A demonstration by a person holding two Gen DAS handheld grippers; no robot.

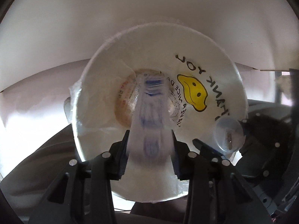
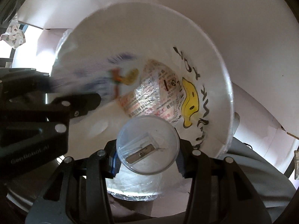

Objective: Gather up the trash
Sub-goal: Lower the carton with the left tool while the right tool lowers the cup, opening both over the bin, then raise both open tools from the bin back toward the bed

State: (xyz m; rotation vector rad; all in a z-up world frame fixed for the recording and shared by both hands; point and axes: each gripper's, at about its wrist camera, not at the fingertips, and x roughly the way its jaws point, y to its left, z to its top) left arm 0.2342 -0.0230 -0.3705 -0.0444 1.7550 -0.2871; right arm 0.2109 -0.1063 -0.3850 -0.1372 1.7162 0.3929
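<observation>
Over the bag-lined bin (image 1: 220, 85), both grippers point straight down into its mouth. Left gripper (image 1: 149, 147) clamps a blurred white-blue wrapper (image 1: 151, 123), long axis downward; right gripper (image 2: 147, 158) pinches a clear round sharpener case (image 2: 147, 145). Crumpled wrapper (image 2: 149, 100) lies at the bin's bottom.

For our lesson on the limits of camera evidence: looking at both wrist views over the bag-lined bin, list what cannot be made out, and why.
- Left wrist view: the print on the wrapper in the left hand-held gripper is smeared by motion blur.
- Left wrist view: the bin's bottom is hidden by that wrapper and a crumpled printed packet.
- Right wrist view: the clear round sharpener case hides the right hand-held gripper's pads.
</observation>
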